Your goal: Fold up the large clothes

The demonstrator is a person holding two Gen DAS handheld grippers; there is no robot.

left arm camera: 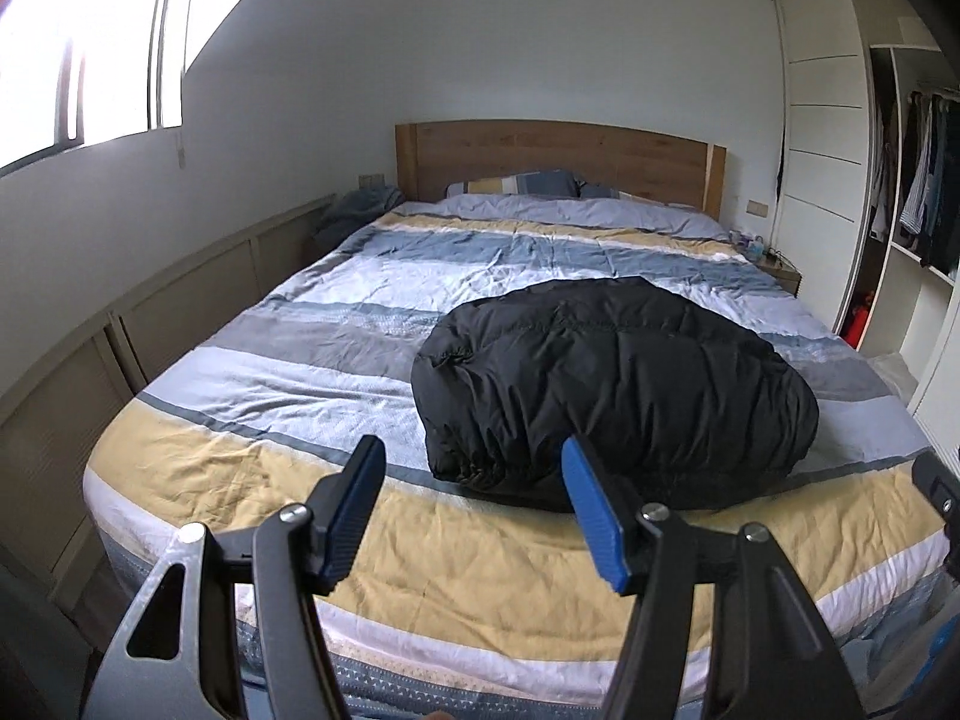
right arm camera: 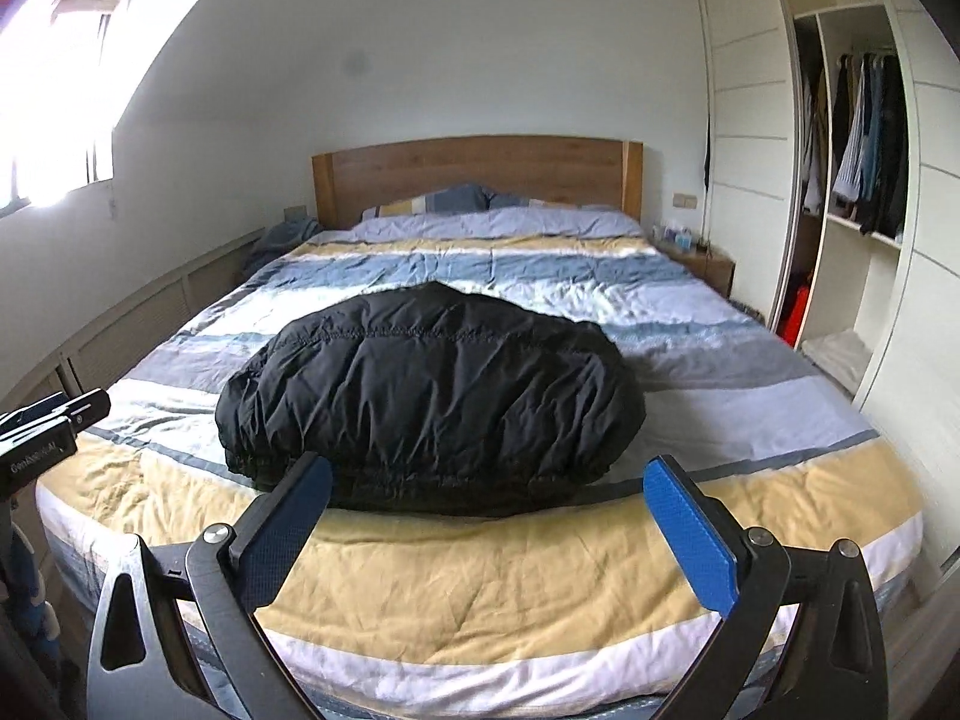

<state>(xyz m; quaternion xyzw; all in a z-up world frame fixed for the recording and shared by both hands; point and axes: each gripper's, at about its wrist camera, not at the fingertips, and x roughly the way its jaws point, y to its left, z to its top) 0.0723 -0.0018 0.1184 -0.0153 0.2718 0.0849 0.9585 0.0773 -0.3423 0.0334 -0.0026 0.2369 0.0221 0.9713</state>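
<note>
A black puffy jacket [left arm camera: 612, 390] lies folded in a compact bundle on the striped bed [left arm camera: 270, 480], near its foot. It also shows in the right wrist view [right arm camera: 432, 396] on the same bed [right arm camera: 480, 588]. My left gripper [left arm camera: 474, 480] is open and empty, held above the foot of the bed just short of the jacket's near left edge. My right gripper [right arm camera: 486, 498] is open and empty, held just short of the jacket's near edge. Part of the left gripper [right arm camera: 48, 426] shows at the left edge of the right wrist view.
A wooden headboard [left arm camera: 558, 162] and pillows [left arm camera: 516, 183] stand at the far end. A low cabinet [left arm camera: 150, 312] runs along the left wall under a window. An open wardrobe [right arm camera: 858, 180] with hanging clothes and a nightstand [right arm camera: 702, 258] are on the right.
</note>
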